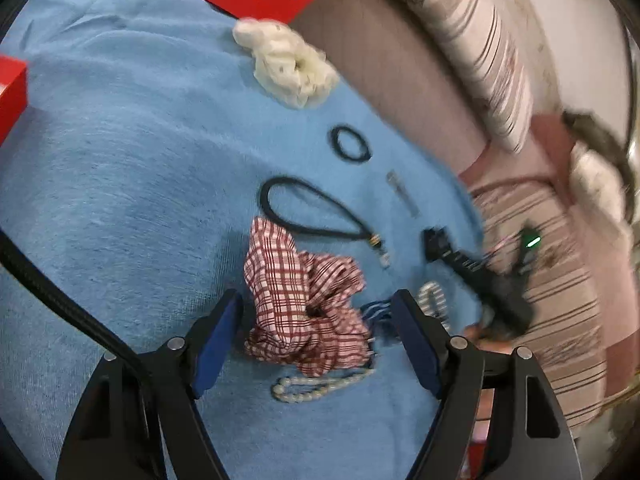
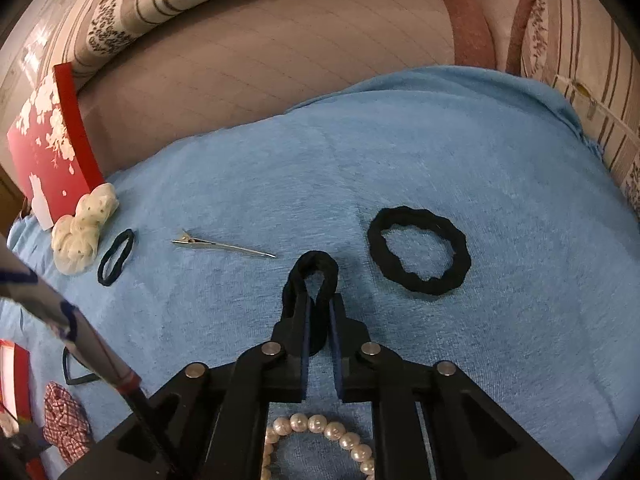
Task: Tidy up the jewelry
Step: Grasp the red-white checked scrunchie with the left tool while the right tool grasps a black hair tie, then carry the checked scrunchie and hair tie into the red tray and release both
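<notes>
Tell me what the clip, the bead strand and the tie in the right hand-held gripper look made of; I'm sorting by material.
Clip: thin, shiny silver, likely metal.
Bead strand: glossy off-white beads, pearl or imitation.
Black hair tie in the right hand-held gripper: matte, ribbed, probably fabric-covered elastic.

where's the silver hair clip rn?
Right wrist view, left of centre: the silver hair clip lies flat on the blue towel, between the thin black hair tie and the right gripper.

My left view smears with motion blur toward its right side; my right view is sharp. Soft, even light, faint shadows, fisheye bending and dark corners.
</notes>
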Available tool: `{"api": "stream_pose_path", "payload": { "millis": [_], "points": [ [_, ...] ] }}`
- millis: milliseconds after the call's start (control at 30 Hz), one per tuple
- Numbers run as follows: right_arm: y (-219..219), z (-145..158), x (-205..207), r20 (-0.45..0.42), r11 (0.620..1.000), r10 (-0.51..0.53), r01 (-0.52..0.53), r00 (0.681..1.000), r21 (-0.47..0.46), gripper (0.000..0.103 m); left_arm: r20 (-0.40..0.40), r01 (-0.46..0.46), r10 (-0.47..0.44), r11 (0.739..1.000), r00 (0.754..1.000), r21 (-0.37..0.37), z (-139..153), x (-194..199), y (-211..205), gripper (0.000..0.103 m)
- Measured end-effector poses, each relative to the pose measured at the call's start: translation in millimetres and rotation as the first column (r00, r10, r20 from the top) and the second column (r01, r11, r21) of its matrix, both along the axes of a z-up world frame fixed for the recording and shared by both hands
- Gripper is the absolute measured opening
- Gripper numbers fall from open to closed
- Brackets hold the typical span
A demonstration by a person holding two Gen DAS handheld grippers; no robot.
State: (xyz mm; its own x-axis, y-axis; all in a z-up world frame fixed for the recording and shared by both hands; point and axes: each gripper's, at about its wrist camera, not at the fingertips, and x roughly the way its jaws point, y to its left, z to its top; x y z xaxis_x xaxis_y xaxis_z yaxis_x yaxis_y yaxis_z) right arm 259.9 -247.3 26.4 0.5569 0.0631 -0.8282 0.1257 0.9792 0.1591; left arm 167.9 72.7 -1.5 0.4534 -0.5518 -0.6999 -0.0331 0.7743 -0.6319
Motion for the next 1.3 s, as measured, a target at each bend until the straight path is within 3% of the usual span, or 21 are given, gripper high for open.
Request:
{"api": "stream_pose_path", "payload": {
  "millis": [67, 100, 200, 333, 467, 633, 733, 900, 1033, 1233, 1300],
  "points": [
    [3.5, 6.4, -5.8, 0.013, 1.0, 0.01, -0.01, 1.0, -0.008, 0.007, -0.039, 0.028, -0.025, 0.997, 0.999, 0.077, -6.3, 5.7, -12.1, 0.016],
    [4.9, 9.7, -9.0, 0.019, 1.0, 0.015, -0.015, 1.0, -0.011, 0.006, -0.059, 0.039, -0.033, 0.995, 0.998, 0.09, -8.7, 6.1, -14.7, 0.008],
    [11.8, 26.2, -22.8, 0.046, 0.999, 0.039, -0.038, 0.998, -0.018, 0.006, -0.041, 0.025, -0.021, 0.994, 0.999, 0.103, 1.7, -1.2, -14.2, 0.008],
    [29.8, 56.8, -47.0, 0.089, 0.996, 0.087, -0.085, 0.992, -0.029, 0.006, 0.039, 0.013, -0.018, 0.993, 0.999, 0.117, 40.6, -23.8, 3.3, 0.008],
    [63.3, 85.8, -68.5, 0.122, 0.988, 0.156, -0.154, 0.98, -0.025, 0.006, 0.129, -0.03, 0.01, 0.987, 0.992, 0.157, 85.2, -48.2, 39.3, 0.008],
    [135.7, 110.6, -89.2, 0.143, 0.959, 0.279, -0.283, 0.95, 0.004, 0.006, 0.19, -0.143, 0.102, 0.965, 0.977, 0.217, 113.6, -70.8, 100.9, 0.008],
    [182.6, 114.2, -97.0, 0.144, 0.931, 0.358, -0.364, 0.923, 0.017, 0.006, 0.178, -0.24, 0.2, 0.941, 0.963, 0.239, 112.4, -78.8, 147.0, 0.008],
    [272.6, 116.1, -109.3, 0.129, 0.858, 0.507, -0.514, 0.852, 0.021, 0.006, 0.169, -0.372, 0.335, 0.878, 0.927, 0.301, 99.1, -75.5, 217.0, 0.008],
    [337.4, 103.6, -110.3, 0.1, 0.801, 0.593, -0.598, 0.799, 0.028, 0.006, 0.152, -0.448, 0.422, 0.844, 0.894, 0.295, 82.9, -61.6, 269.3, 0.008],
    [405.4, 74.5, -103.2, 0.048, 0.754, 0.656, -0.656, 0.753, -0.014, 0.006, 0.141, -0.541, 0.525, 0.785, 0.84, 0.302, 62.2, -42.3, 321.9, 0.008],
    [420.4, 65.1, -99.4, 0.033, 0.745, 0.667, -0.666, 0.744, -0.046, 0.006, 0.129, -0.56, 0.548, 0.776, 0.827, 0.29, 56.8, -37.2, 333.8, 0.008]
  ]
}}
